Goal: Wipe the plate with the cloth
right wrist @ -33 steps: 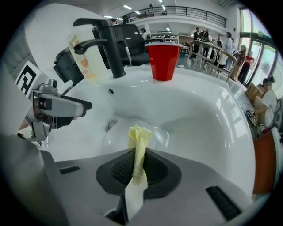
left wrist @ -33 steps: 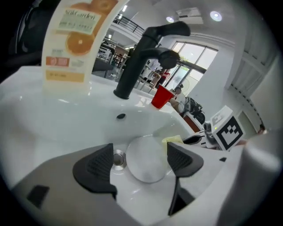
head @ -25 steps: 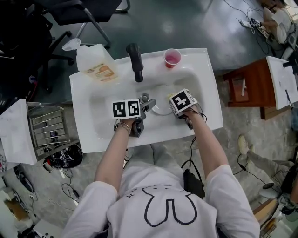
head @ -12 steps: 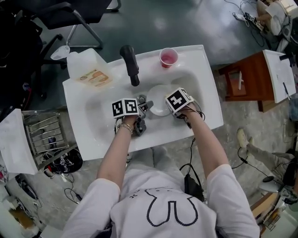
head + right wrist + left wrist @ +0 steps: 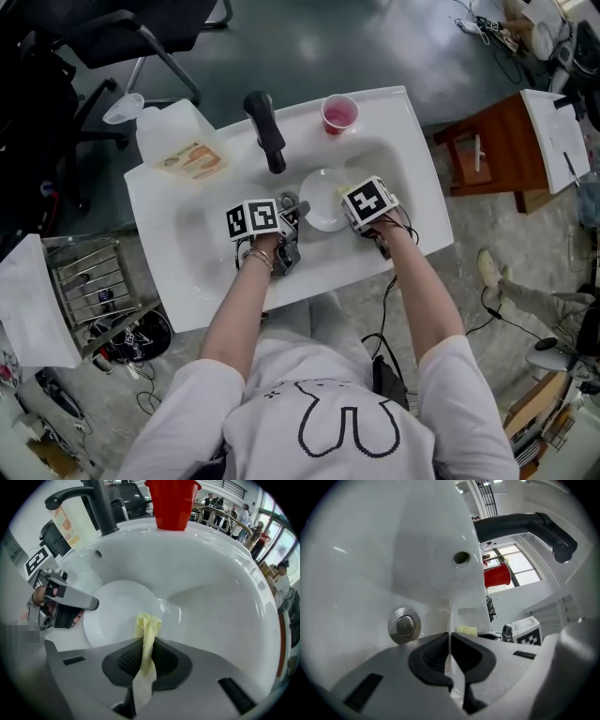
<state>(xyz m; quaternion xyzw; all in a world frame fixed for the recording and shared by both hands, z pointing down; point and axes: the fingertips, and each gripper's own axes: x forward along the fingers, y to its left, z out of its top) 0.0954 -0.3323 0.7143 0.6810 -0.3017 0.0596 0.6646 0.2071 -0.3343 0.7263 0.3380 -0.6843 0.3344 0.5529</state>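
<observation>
Inspection at the white sink [image 5: 417, 178], with the person standing at its near edge.

1. The plate [image 5: 117, 613] sits in the basin, just near of the black faucet [image 5: 265, 127]. Whether it lies flat or is tipped cannot be told.
2. The left gripper [image 5: 450, 644] is at the plate's left side. Its jaws have just been closing and now pinch the plate's thin rim between the pads. The drain plug [image 5: 405, 625] lies to its left.
3. The right gripper [image 5: 146, 659] points steeply down at the plate's right side. Its jaws are clamped on a bunched yellow cloth [image 5: 148, 627], whose free end rests at the plate's near right edge.
4. On the far ledge a red cup [image 5: 338, 114] stands right of the faucet and a translucent jug [image 5: 183, 145] left of it.
</observation>
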